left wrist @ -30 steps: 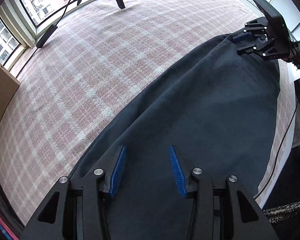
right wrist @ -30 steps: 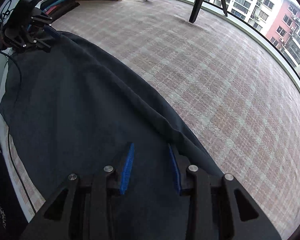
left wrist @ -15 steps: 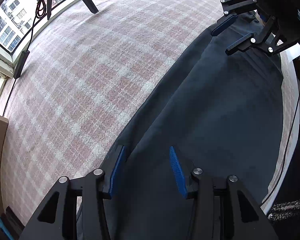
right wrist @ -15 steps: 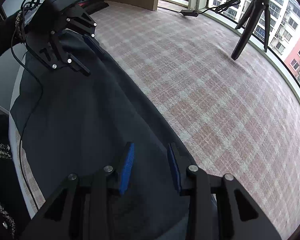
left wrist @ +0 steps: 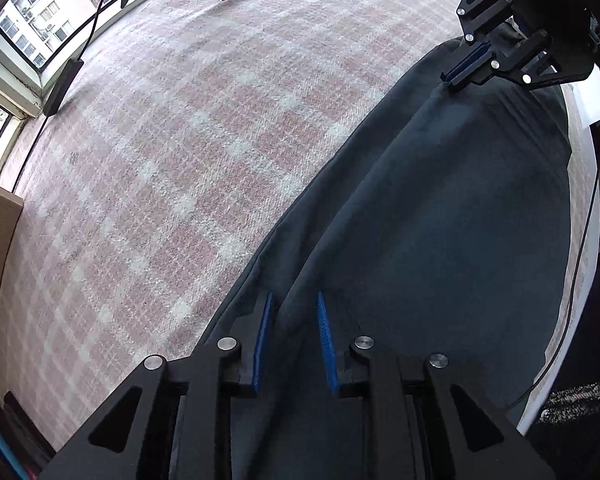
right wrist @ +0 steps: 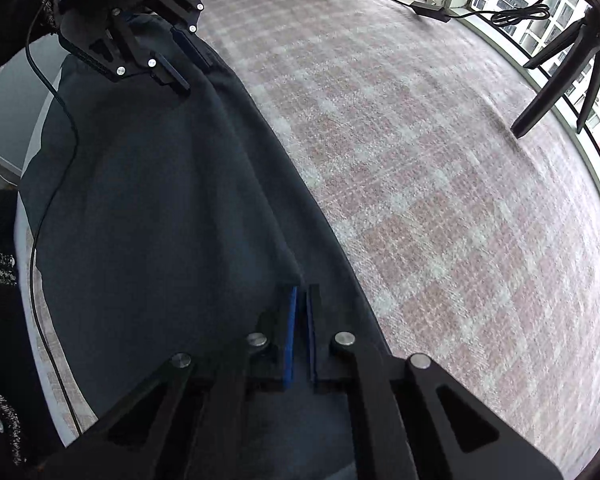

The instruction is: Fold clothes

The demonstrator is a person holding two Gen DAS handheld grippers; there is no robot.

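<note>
Right wrist: right claw [right wrist: 300, 332] pinching dark garment [right wrist: 160, 200] edge.

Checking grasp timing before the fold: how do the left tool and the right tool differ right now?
The right tool has its blue pads nearly together, pinching the cloth edge; the left tool shows a clear gap between its pads, with a ridge of cloth lying in it, not clamped. Both sit along the same far edge of the dark cloth, over the plaid cover, and both have black frames.
</note>
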